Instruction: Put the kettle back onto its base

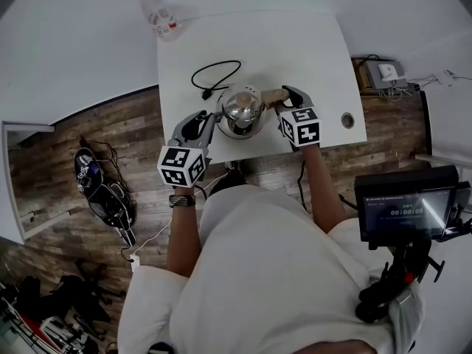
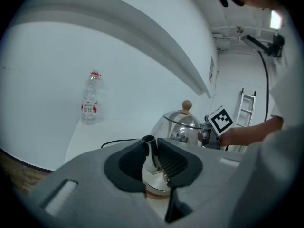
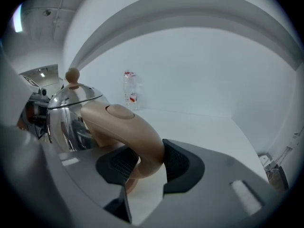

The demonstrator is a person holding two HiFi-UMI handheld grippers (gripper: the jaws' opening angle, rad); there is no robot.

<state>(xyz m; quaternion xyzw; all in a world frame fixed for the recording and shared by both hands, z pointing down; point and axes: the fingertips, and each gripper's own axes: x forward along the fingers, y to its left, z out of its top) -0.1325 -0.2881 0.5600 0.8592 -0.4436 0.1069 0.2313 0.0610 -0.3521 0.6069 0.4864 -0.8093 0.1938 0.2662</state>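
- Head view, nearest: both forearms reach forward from the torso over the front edge of the white surface (image 1: 295, 43). The left wrist wears a watch (image 1: 182, 200).
- Each marker cube is turned up toward the camera, and both tools slant downward and in toward each other.
- Left tool (image 1: 209, 121): its jaws are closed on the kettle's spout (image 2: 148, 148), which stands upright between the ribbed pads in the left gripper view.
- Right tool (image 1: 287, 96): its jaws clamp the tan handle (image 3: 128, 127), with a pad pressed on either side of the curve.
- Kettle (image 1: 242, 113): it is held between the two tools, close to the front edge and about midway along the surface. The spout points to the person's left and the handle to the right.
- Its body is a polished steel dome that mirrors the room. The lid is on, with a round wooden knob (image 2: 187, 105) on top, and the kettle looks upright.
- A tan band shows under the steel body in the left gripper view. I cannot tell whether that is the base, or whether the kettle is seated.
- Just behind the kettle, on the left, a black cord (image 1: 221, 68) lies in a loop.
- To the right and behind, the surface is bare, and a round hole (image 1: 347, 120) sits near the right front corner.
- At the far left corner a clear plastic bottle (image 1: 157, 9) stands, well apart from the kettle.
- Wooden floor (image 1: 74, 146) lies beyond both side edges, and a pale wall rises behind the far edge.
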